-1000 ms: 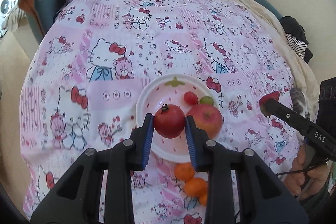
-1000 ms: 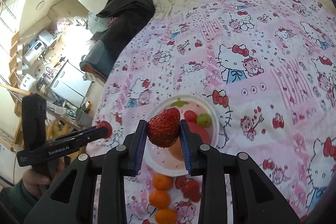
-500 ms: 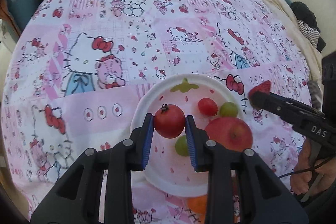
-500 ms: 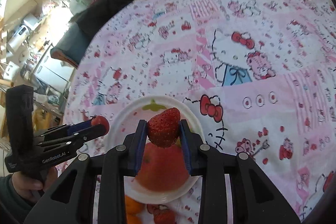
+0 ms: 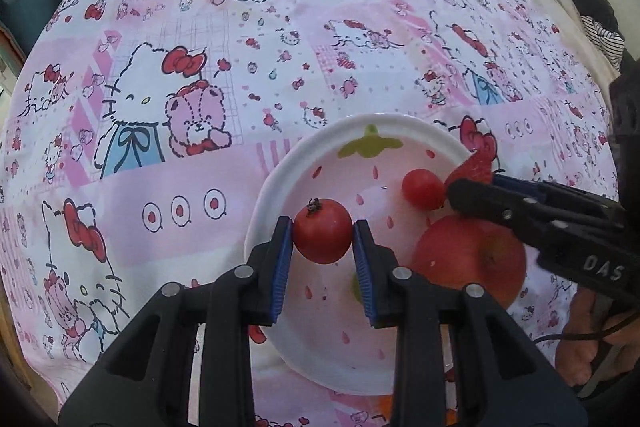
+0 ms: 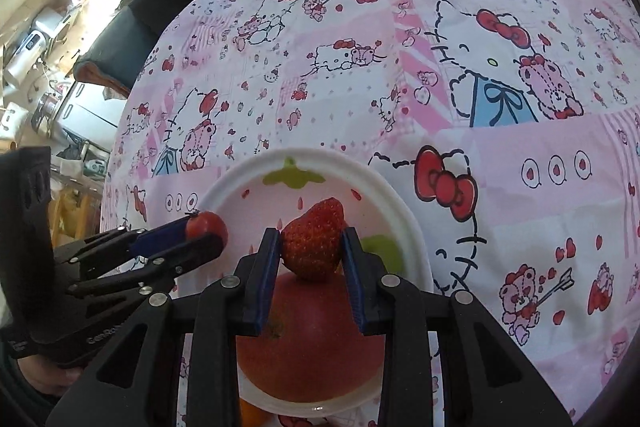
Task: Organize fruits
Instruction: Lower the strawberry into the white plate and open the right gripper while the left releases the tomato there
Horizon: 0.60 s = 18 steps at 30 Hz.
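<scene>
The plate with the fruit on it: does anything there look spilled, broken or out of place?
Nothing stands out. The plate lies flat on the patterned cloth, intact, with an apple and a small tomato resting inside. The left gripper holds a tomato and the right gripper a strawberry, both above the plate.

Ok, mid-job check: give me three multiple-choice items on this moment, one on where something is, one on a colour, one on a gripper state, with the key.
1. Where is the big red apple?
A. on the white plate
B. on the bedsheet beside the plate
C. in the left gripper

2. What colour are the pads on the gripper fingers?
A. yellow
B. blue
C. white

3. What is the right gripper doing?
A. open and empty
B. shut on a strawberry
C. shut on an orange

Key: 1 A, the apple rests inside the plate's rim. 2 B, blue strips line the fingers. 3 B, the strawberry sits pinched between the fingers above the plate, while the left gripper grips a tomato.
</scene>
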Available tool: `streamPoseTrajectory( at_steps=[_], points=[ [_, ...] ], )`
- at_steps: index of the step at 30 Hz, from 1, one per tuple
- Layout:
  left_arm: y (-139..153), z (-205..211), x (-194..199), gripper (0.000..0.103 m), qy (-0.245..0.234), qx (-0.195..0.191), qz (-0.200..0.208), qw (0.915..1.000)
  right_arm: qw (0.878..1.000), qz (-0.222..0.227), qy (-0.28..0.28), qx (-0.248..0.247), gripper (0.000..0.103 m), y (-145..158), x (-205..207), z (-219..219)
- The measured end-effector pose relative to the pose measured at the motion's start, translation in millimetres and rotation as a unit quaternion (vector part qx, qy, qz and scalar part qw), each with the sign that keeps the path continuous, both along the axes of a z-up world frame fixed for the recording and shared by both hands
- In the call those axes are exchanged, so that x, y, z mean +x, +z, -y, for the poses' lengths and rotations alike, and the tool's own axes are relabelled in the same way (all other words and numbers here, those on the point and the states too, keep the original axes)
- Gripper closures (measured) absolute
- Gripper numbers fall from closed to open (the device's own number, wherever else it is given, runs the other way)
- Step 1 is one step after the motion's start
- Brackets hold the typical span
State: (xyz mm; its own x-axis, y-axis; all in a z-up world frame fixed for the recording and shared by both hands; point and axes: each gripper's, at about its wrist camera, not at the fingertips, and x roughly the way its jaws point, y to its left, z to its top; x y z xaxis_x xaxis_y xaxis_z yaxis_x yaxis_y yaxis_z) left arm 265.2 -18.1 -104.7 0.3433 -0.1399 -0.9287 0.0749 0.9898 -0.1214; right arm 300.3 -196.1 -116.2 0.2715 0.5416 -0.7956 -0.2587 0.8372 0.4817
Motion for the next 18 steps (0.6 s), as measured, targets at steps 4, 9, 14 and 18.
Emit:
streamPoseTrajectory(
  at_steps=[4, 9, 14, 18],
  points=[
    [-0.5, -4.2, 1.8, 0.076, 0.007, -0.007, -0.004, 0.9999, 1.000, -0.009, -0.005, 0.010, 0.070, -0.8, 1.3, 2.5],
    [-1.0, -2.3, -0.4, 0.076, 0.003, 0.007, 0.002, 1.0000, 0.999, -0.026, -0.010, 0.028, 0.069, -5.7, 3.2, 6.0],
    [-2.9, -0.9, -1.8, 0.076, 0.001, 0.004, -0.005, 1.0000, 0.999, -0.026, -0.005, 0.019, 0.067, -4.9, 1.7, 2.4],
    [-1.5, 0.7, -1.8, 0.076, -0.003, 0.002, -0.007, 1.0000, 0.999, -0.037, 0.006, 0.039, 0.067, -6.0, 2.5, 0.6]
  ],
)
